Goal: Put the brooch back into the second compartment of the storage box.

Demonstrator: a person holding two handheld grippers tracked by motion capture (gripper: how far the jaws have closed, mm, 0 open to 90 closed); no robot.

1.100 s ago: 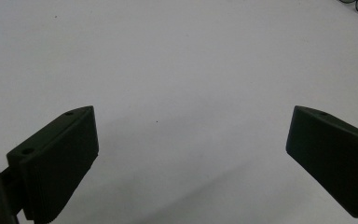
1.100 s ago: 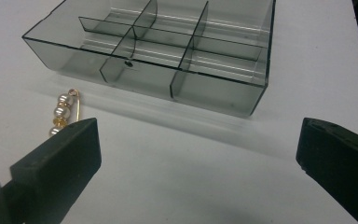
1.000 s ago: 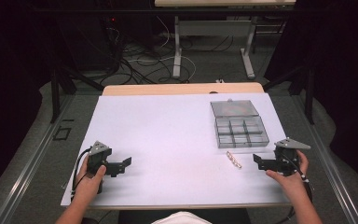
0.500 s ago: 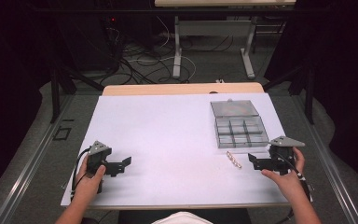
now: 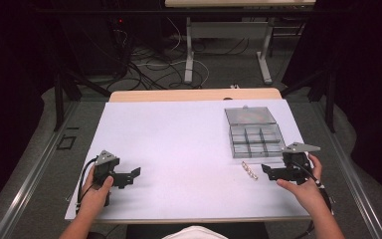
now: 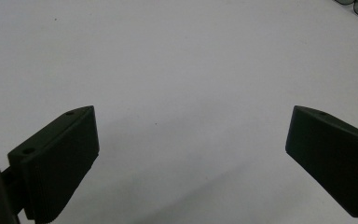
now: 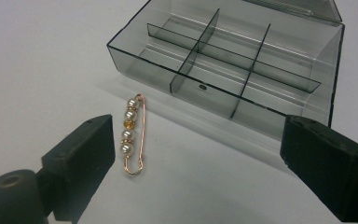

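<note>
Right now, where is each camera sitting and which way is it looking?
High view: above the person's side, looking forward and down at the table; both hands show, holding the left gripper and right gripper.
Left gripper view: rides that gripper, facing bare table between its open fingers.
Right gripper view: rides that gripper, facing the pearl pin and compartment box.
The high and right gripper views share pin and box.

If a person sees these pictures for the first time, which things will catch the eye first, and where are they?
The eye falls first on the pearl pin, a gold safety pin with pearls, lying on the white table just in front of the clear compartment box, whose lid is open and whose compartments look empty. The right claw is open and points toward the pin, not touching it. The left claw, also open, hangs over bare table at the near left.
</note>
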